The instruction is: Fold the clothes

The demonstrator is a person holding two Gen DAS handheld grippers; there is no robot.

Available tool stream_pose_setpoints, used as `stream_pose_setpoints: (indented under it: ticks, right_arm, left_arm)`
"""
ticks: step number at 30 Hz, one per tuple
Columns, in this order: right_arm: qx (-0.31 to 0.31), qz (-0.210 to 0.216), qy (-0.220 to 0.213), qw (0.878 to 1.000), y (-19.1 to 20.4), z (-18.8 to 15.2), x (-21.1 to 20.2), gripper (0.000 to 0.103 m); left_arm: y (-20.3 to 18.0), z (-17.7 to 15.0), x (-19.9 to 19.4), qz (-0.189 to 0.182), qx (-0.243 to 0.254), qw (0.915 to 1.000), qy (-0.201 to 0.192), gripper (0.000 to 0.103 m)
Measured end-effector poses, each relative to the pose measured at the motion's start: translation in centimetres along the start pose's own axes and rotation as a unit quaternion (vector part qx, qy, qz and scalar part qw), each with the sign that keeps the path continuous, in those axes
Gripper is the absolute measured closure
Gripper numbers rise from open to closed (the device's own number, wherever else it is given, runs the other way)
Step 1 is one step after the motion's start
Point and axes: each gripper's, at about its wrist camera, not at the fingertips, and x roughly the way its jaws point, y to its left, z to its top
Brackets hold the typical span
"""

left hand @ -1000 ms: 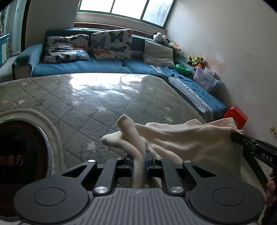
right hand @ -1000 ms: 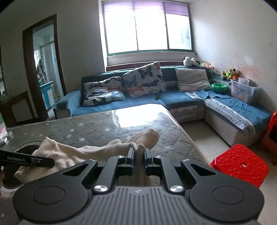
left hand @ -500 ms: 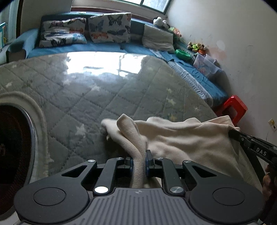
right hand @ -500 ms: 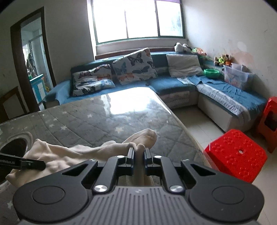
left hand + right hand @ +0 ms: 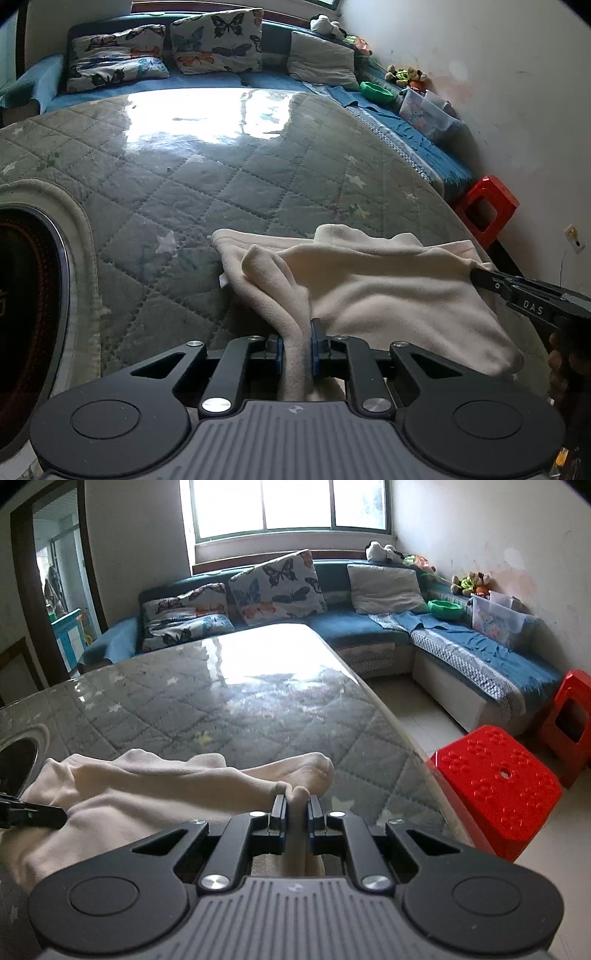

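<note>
I have the left hand-held gripper [image 5: 296, 341] clamped on a bunched fold of the cream fleece garment [image 5: 369, 288], the cloth pinched between both blue-padded fingers [image 5: 315, 343]. The right hand-held gripper [image 5: 296, 812] is likewise closed on a narrow ridge of the same garment [image 5: 147, 794]. In the left wrist view the right hand-held gripper's black fingers [image 5: 491, 280] grip the garment's far right edge, near the right edge of the counter [image 5: 221, 184]. In the right wrist view the left hand-held gripper's dark tip [image 5: 33, 814] shows at the garment's left side. The garment lies spread between the two, draped at the near edge of the counter, whose glossy top shows a grey quilted star pattern beneath. A round dark inset [image 5: 26, 302] sits at the counter's left side. A red stool [image 5: 495, 779] stands on the floor just beside the counter's right edge. A blue sofa [image 5: 354, 627] with butterfly cushions [image 5: 277, 587] lies beyond the far edge.
</note>
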Motion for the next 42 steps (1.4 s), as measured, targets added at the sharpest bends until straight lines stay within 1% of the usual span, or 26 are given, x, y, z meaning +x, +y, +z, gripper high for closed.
stream_pose_setpoints:
  ticks: [6, 9, 14, 20, 22, 23, 25, 28, 30, 33, 37, 42]
  right_arm:
    - [-0.005, -0.002, 0.006, 1.0, 0.4, -0.5, -0.1, 0.093]
    - [-0.008, -0.007, 0.013, 1.0, 0.5, -0.8, 0.0, 0.093]
    - [-0.005, -0.014, 0.01, 1.0, 0.3, -0.7, 0.3, 0.093]
    - [-0.004, -0.02, 0.012, 1.0, 0.5, -0.2, 1.1, 0.091]
    - [-0.001, -0.025, 0.008, 1.0, 0.4, -0.2, 0.8, 0.09]
    - [0.002, -0.027, 0.005, 1.0, 0.3, -0.2, 0.5, 0.087]
    - [0.004, -0.027, -0.003, 1.0, 0.2, 0.0, -0.1, 0.086]
    - [0.0, -0.014, -0.01, 1.0, 0.4, 0.3, -1.3, 0.086]
    - [-0.005, 0.001, -0.014, 1.0, 0.9, 0.6, -1.8, 0.087]
    - [-0.011, 0.02, -0.015, 1.0, 2.0, 0.7, -1.8, 0.086]
    - [-0.016, 0.035, -0.01, 0.999, 3.4, 0.9, -0.8, 0.087]
    - [-0.011, 0.034, -0.002, 0.999, 4.3, 1.0, 1.1, 0.087]
  left_arm:
    - [-0.6, -0.7, -0.3, 0.005, 0.024, 0.9997, 0.002, 0.088]
    - [-0.6, -0.8, -0.4, 0.001, 0.023, 0.9997, 0.005, 0.088]
    - [-0.9, -1.0, -0.4, 0.002, 0.027, 0.9996, 0.008, 0.088]
    - [-1.0, -0.9, -0.7, 0.005, 0.029, 0.9995, 0.009, 0.083]
    - [-0.9, -0.9, -1.1, 0.008, 0.032, 0.9994, 0.004, 0.081]
    - [-0.9, -0.9, -1.3, 0.01, 0.035, 0.9993, 0.002, 0.08]
    - [-1.1, -0.8, -1.7, 0.012, 0.039, 0.9992, -0.003, 0.079]
    - [-1.5, -0.4, -2.1, 0.016, 0.042, 0.9989, -0.011, 0.076]
    - [-1.6, -0.2, -2.5, 0.018, 0.045, 0.9987, -0.017, 0.067]
    - [-1.7, 0.0, -2.7, 0.029, 0.051, 0.998, -0.024, 0.063]
    - [-1.0, 0.3, -3.1, 0.045, 0.048, 0.9972, -0.035, 0.062]
    - [-0.9, 0.9, -3.0, 0.042, 0.045, 0.9973, -0.04, 0.062]
